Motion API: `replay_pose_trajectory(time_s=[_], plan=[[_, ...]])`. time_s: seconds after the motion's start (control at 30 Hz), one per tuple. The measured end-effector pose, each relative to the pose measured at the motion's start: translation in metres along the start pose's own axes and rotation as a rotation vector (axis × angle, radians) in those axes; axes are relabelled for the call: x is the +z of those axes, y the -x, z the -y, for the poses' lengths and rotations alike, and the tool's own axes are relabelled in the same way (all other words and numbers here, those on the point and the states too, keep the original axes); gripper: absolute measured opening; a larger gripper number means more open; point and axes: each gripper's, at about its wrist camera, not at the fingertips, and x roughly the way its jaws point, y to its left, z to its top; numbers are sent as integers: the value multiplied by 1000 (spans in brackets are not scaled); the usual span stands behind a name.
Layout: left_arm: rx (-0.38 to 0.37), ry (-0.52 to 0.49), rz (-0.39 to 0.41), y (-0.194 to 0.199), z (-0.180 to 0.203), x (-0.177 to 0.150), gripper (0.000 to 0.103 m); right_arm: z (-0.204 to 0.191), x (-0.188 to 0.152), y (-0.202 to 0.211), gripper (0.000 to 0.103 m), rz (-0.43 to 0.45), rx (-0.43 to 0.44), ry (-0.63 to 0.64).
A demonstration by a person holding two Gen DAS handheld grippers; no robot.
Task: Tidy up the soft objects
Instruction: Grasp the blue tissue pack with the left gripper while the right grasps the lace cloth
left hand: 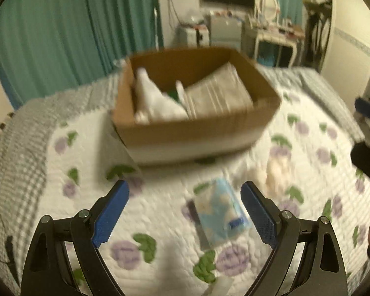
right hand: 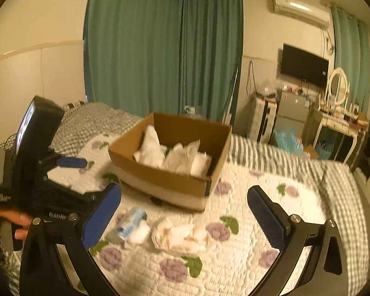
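Teal curtains [right hand: 165,49] hang behind a bed [right hand: 259,259] covered by a white quilted spread printed with purple flowers and green leaves, edged in grey-and-white check. On it sits an open brown cardboard box [left hand: 192,130], its lower band pale, holding soft white folded packs and a flat grey striped bundle [left hand: 219,93].

In front of the box, a light-blue plastic packet [left hand: 219,214] lies flat on the quilt. Just beside it is a crumpled cream-white soft bundle [right hand: 182,236], shown blurred.

The left tool [left hand: 185,212] hovers over the quilt with its ridged blue pads spread wide, gripping nothing; the blue packet lies between the fingers, nearer the right one, and contact cannot be judged. The right tool [right hand: 185,217] is likewise spread wide and empty, above the cream bundle, with the left device visible at its left side.
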Motion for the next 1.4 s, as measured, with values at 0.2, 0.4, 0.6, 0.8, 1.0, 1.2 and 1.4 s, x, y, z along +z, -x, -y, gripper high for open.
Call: replay_pose_trajectory(time_s=[0.2,0.4,0.6,0.8,1.0,1.2,1.4], plan=[[-34,-35,-86,-33,9,-17,93,10,-31,-32,103,-85,15,-7],[-82,-3,-123,-54,10,-19,93,17,-51,-58,103,-150,37,-18],[-94,-4,-141,-65,15,-33,94,17,-64,-80,103,-191,74,-17],[-124,-25,-114,-57,15,-34,73,20,-74,-94,99,-226,98,-30],[-132,-32,-101,-48,7,-34,63,13,-76,-108,97,-246,113,-15],[-135,6,-99,-38,-9,-33,56,3,-80,-121,75,-278,124,-8],[-132,37,-90,-29,-21,-35,56,-7,-90,-129,13,-336,114,14]])
